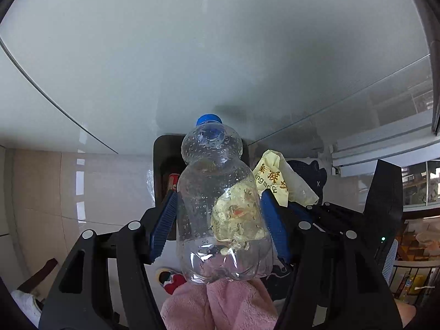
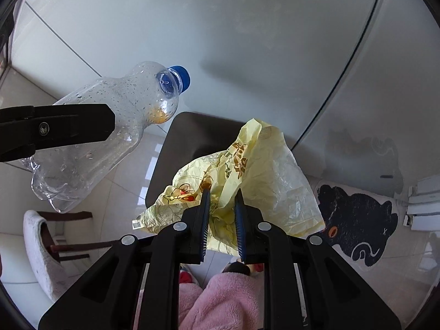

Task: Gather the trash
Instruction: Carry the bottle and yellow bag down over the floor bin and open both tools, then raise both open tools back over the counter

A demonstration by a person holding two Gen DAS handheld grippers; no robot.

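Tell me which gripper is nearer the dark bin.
Right, by a little. The right gripper holds the yellow bag directly over the dark bin; the left gripper holds the bottle over its left edge.

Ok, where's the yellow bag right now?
The yellow bag is clamped in the right tool, hanging above the dark bin, right of the bottle.

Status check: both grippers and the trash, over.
Left gripper clamped on clear bottle. Right gripper pinching yellow plastic bag. Both above dark bin; nothing blocking.

Clear plastic bottle (image 1: pixel 220 206), crinkled yellow plastic bag (image 2: pixel 247 170), glossy tile floor (image 2: pixel 129 181).
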